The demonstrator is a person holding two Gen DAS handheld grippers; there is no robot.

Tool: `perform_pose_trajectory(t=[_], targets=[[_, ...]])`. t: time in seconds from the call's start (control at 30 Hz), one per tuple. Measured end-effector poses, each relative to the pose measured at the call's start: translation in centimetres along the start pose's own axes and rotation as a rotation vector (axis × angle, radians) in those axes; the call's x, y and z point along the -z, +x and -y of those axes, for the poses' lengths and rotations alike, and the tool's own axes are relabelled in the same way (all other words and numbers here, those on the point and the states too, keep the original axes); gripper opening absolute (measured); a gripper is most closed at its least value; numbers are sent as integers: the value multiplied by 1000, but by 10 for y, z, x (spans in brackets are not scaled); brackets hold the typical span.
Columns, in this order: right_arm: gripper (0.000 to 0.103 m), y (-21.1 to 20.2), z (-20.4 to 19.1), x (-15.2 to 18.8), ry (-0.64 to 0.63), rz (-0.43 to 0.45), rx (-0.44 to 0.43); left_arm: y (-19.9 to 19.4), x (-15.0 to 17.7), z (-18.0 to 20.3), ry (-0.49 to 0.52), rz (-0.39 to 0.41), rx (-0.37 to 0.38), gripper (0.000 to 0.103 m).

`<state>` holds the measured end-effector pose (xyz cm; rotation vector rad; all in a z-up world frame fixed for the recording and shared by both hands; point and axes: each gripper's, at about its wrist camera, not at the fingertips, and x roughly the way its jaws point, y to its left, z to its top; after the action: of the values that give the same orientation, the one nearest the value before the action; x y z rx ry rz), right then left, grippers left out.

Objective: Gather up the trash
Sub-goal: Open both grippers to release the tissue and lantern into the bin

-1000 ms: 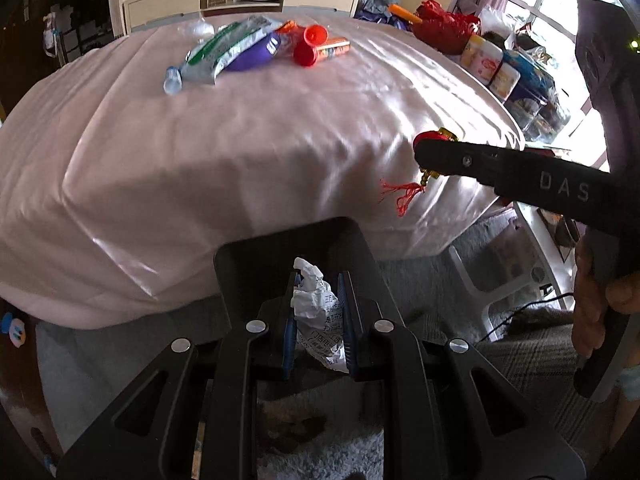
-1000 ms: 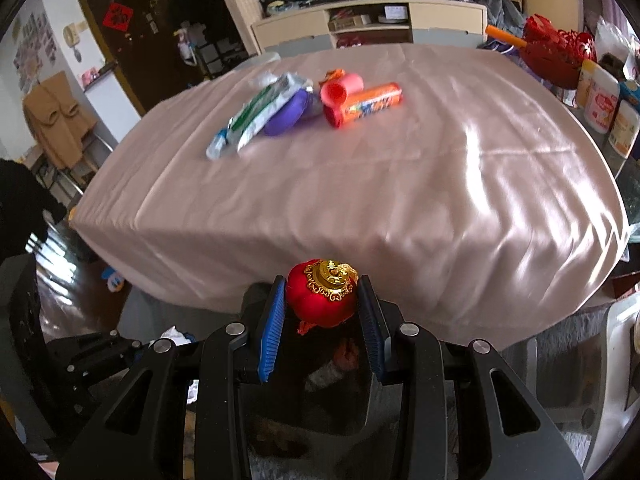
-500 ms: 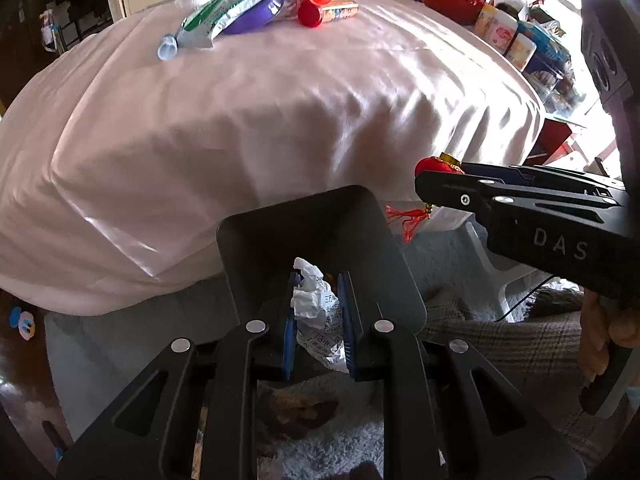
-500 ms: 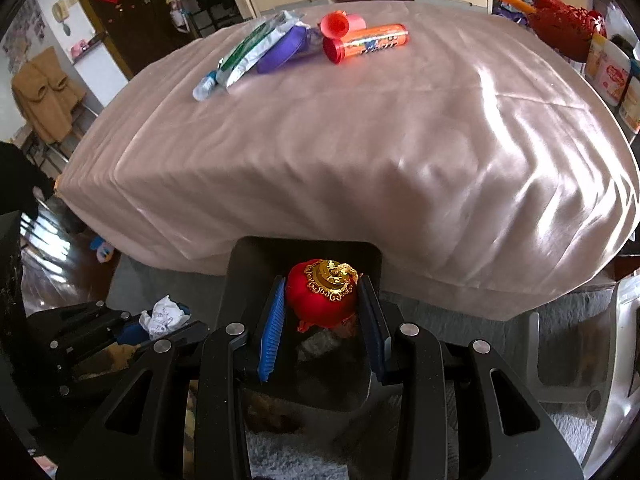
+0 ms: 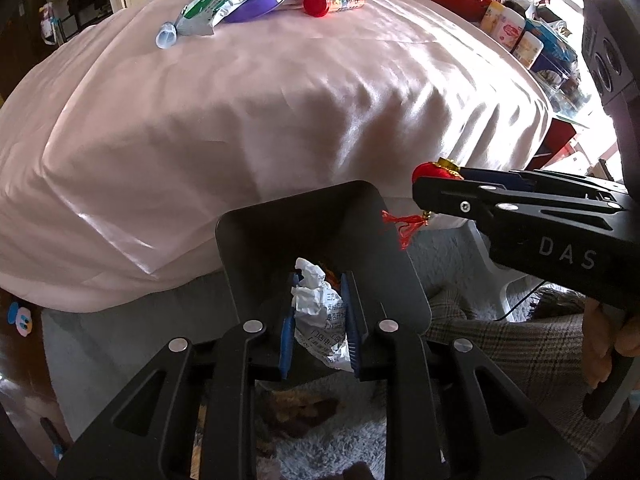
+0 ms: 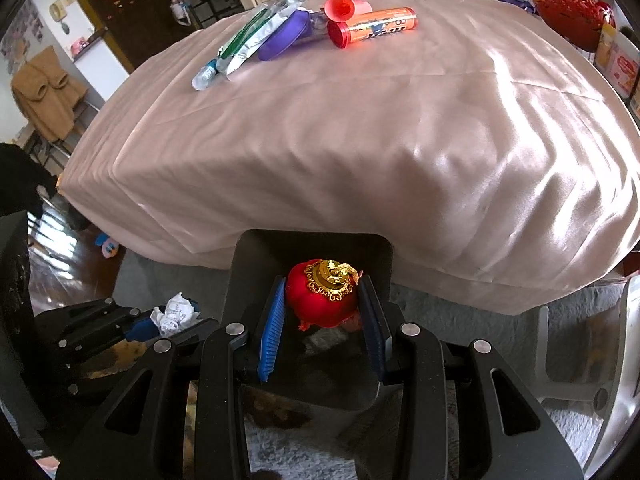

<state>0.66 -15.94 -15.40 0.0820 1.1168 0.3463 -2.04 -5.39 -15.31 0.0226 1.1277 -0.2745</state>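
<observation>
My left gripper (image 5: 318,320) is shut on a crumpled white paper (image 5: 320,312) and holds it over the black trash bin (image 5: 280,224) on the floor. My right gripper (image 6: 322,316) is shut on a red lantern ornament with a gold cap (image 6: 322,298), also above the bin (image 6: 256,252). In the left wrist view the right gripper (image 5: 430,184) comes in from the right with the ornament (image 5: 428,170) and its red tassel (image 5: 404,226) hanging over the bin's rim. The left gripper and its paper (image 6: 174,314) show at the lower left of the right wrist view.
A table under a pink cloth (image 5: 260,100) stands behind the bin. At its far side lie a foil pouch (image 6: 248,36), a purple lid (image 6: 284,34), an orange tube (image 6: 372,26) and a small bottle (image 5: 166,36). Jars (image 5: 516,36) crowd the right. A grey rug (image 5: 312,452) covers the floor.
Both grippers have moved down and forward from the table's edge to above the bin, each still holding its item. The bin now fills more of both views.
</observation>
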Motion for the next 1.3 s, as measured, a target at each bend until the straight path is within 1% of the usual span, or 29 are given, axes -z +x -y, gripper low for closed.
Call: perform_pose_trajectory(t=[0.13, 0.23, 0.3, 0.33, 0.47, 0.5, 0.53, 0.57, 0.6, 0.63, 0.67, 0.7, 0.73, 0.77, 0.87, 0.97, 1.07, 1.3], targets=[[38, 2, -2, -1, 1, -4, -2, 0, 0, 1, 1, -2, -2, 21], [39, 5, -2, -3, 11, -14, 2, 1, 1, -2, -9, -9, -2, 28], [47, 6, -1, -3, 15, -15, 4, 1, 1, -3, -11, -8, -6, 31], [49, 5, 0, -3, 17, -14, 4, 0, 1, -4, -11, -7, -9, 33], [52, 4, 1, -4, 22, -7, 5, -1, 2, -7, -18, -6, -16, 40], [54, 3, 3, -4, 25, -4, 6, -1, 2, -8, -20, -6, -18, 41], [56, 2, 3, -5, 28, 0, 9, -2, 2, -9, -21, -5, -21, 45], [62, 0, 4, -6, 31, 6, 13, -3, 1, -10, -22, -3, -24, 52], [68, -1, 5, -6, 35, 13, 19, -3, 1, -11, -23, -1, -29, 55], [71, -3, 7, -8, 43, 23, 28, -4, 1, -11, -22, 2, -33, 61], [77, -5, 9, -9, 50, 32, 34, -5, 0, -12, -21, 4, -37, 66], [81, -7, 12, -10, 56, 40, 40, -6, -1, -13, -21, 7, -45, 70], [81, -9, 14, -11, 62, 47, 44, -7, -2, -13, -21, 10, -51, 75], [81, -10, 16, -13, 67, 50, 45, -8, -2, -13, -20, 12, -54, 77], [81, -14, 21, -17, 80, 59, 47, -10, -4, -14, -22, 14, -64, 82], [81, -18, 24, -25, 81, 77, 55, -15, -10, -16, -21, 23, -73, 84], [81, -23, 30, -32, 91, 97, 62, -24, -21, -22, -25, 52, -92, 86], [81, -30, 39, -57, 94, 140, 91, -36, -54, -50, -90, 93, -130, 87]])
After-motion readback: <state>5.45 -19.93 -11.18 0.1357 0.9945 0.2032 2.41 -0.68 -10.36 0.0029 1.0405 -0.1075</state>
